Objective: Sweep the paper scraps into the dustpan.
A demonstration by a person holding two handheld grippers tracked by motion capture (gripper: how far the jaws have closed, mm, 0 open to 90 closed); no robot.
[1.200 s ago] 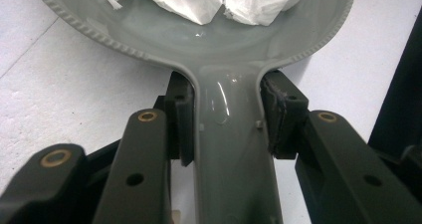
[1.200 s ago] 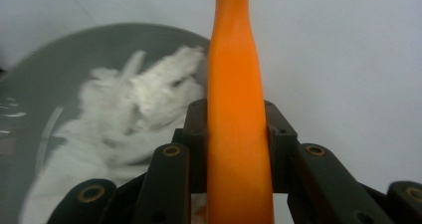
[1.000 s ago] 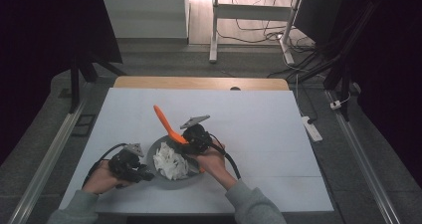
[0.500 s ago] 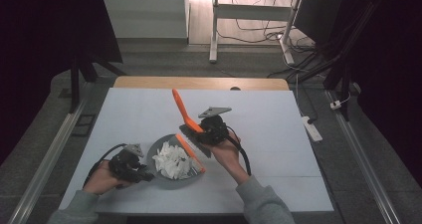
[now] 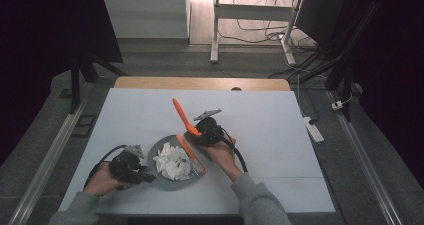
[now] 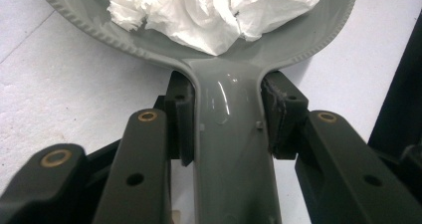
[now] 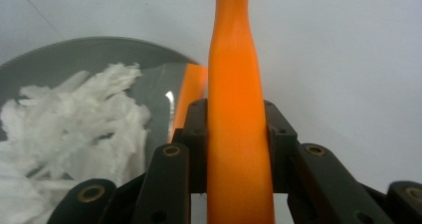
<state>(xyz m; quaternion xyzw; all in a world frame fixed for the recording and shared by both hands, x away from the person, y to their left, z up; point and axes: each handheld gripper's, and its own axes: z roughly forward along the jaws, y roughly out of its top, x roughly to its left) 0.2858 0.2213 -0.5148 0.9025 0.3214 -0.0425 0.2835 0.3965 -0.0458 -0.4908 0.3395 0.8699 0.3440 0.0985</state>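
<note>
- Left gripper [image 5: 145, 175], clamped on the handle [image 6: 234, 149] of the grey dustpan [image 5: 162, 147], both pads pressed against the handle's sides, presumably to pin the pan flat on the desk [image 5: 280, 135] while the sweeping goes on.
- Right gripper [image 5: 196, 133], clenched around the handle of the orange brush [image 5: 181, 116], just beyond the dustpan's far rim; handle slanted up and away from the pan, likely lifted between strokes.
- Inside the dustpan, crumpled white tissue [image 5: 172, 162] heaped near the middle, apparently already swept in.
- Along the dustpan's right edge, an orange strip [image 5: 190, 154], probably the pan's lip, set there to catch scraps.
- Beyond the dustpan, bare white desk; no loose scraps visible there.
</note>
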